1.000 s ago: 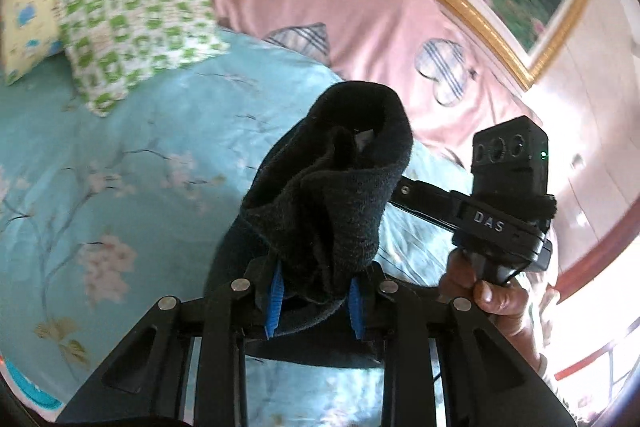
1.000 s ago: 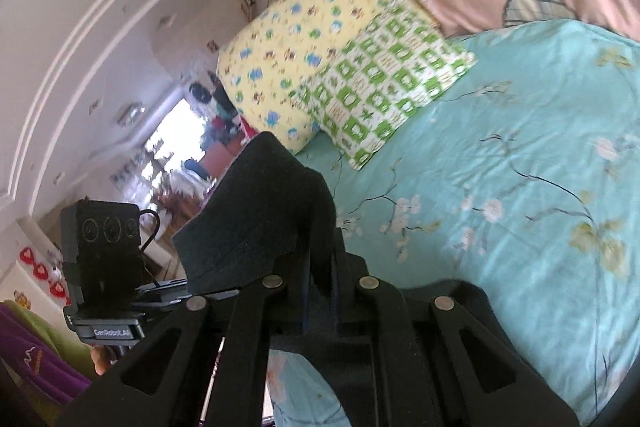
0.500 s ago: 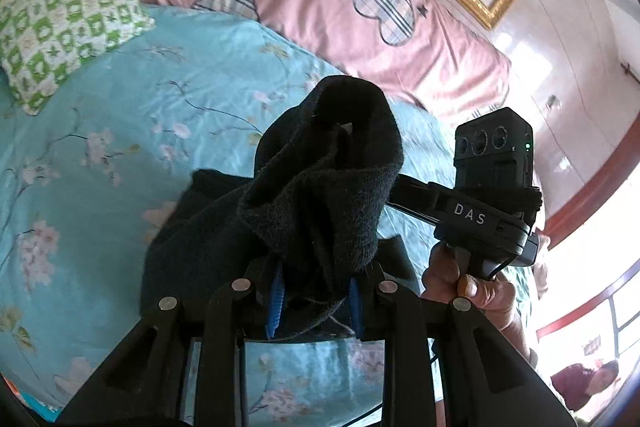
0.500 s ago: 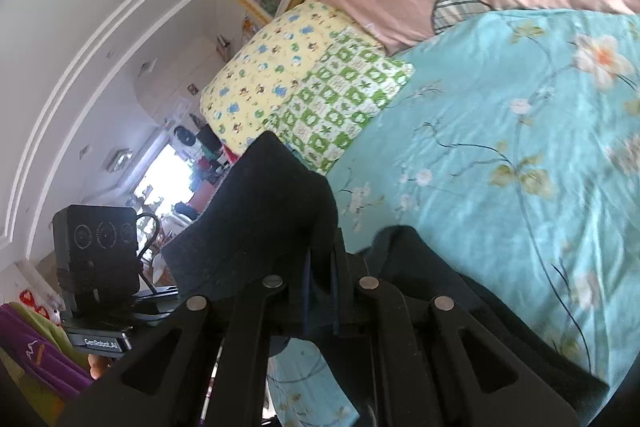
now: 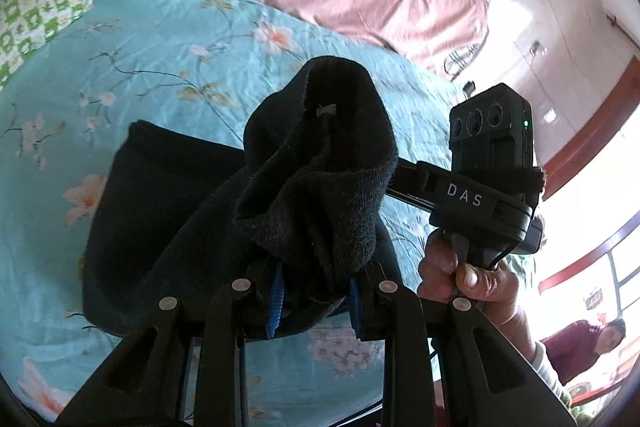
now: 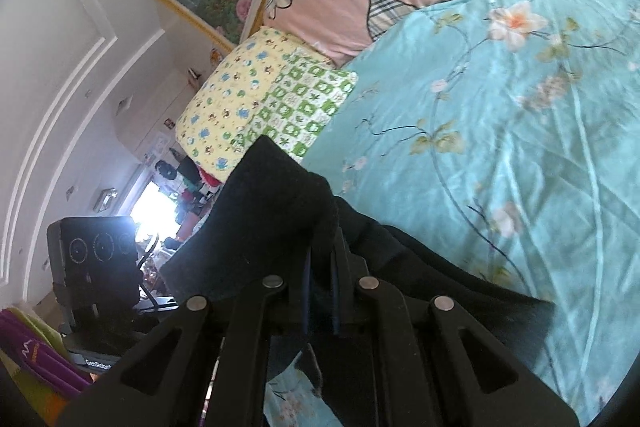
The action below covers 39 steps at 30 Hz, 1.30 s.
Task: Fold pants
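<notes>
black pants [image 5: 312, 187], bunched, hiding gripper fingertips

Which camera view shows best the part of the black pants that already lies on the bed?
The left wrist view. There the black pants spread as a wide dark panel over the turquoise bedsheet, under the bunch held up in the left gripper. The right wrist view shows only a narrow strip beside the right gripper.

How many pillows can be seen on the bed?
2: a yellow pillow at the bed's head and a green checked pillow overlapping it on the sheet side. Others may be hidden.
</notes>
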Motion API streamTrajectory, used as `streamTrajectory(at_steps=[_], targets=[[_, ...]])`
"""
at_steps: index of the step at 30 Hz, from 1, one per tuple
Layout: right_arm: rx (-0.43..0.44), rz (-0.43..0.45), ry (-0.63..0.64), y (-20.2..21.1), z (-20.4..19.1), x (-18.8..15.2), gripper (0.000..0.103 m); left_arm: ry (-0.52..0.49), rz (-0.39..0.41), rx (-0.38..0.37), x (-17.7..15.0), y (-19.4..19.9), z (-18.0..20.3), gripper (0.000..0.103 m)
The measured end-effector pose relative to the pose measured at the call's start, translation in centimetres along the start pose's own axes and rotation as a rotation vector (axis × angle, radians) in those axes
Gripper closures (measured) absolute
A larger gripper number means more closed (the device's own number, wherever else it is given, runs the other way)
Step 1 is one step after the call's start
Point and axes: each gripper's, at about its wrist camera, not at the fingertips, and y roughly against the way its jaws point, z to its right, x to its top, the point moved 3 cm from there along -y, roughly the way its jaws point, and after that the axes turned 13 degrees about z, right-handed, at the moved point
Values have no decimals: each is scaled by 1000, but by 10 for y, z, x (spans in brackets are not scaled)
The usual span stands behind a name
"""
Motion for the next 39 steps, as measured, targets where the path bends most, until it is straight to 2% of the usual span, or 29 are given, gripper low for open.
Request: streamTrajectory(at_steps=[13, 15, 19, 20, 21, 23, 24, 26, 31, 35, 39], targets=[[-120, 28, -34, 35, 32, -10, 92, -58, -56, -37, -17, -38, 22, 76], [-171, 22, 0, 40, 31, -14, 91, -61, -53, -54, -20, -41, 23, 72], [-296, 56, 14, 57, 31, -16, 90, -101, -45, -80, -24, -40, 29, 54], [-319, 75, 8, 62, 32, -16, 83, -109, -46, -90, -25, -39, 31, 49], [-357, 102, -3, 71, 33, -15, 70, -113, -51, -104, -26, -38, 32, 46], [-410, 137, -12, 83, 33, -16, 52, -107, -40, -130, -26, -33, 33, 42], [-440, 159, -17, 90, 31, -17, 48, -107, -38, -138, -27, -31, 33, 41], [-464, 185, -26, 99, 26, -20, 46, -101, -44, -157, -29, -28, 33, 38], [-534, 223, -58, 114, 16, -30, 38, -71, -52, -190, -34, -16, 28, 38], [-566, 249, -40, 124, 4, -34, 24, -52, -41, -210, -34, -4, 21, 38], [-576, 288, -31, 132, -10, -33, 21, -39, -14, -201, -29, 11, 11, 37]])
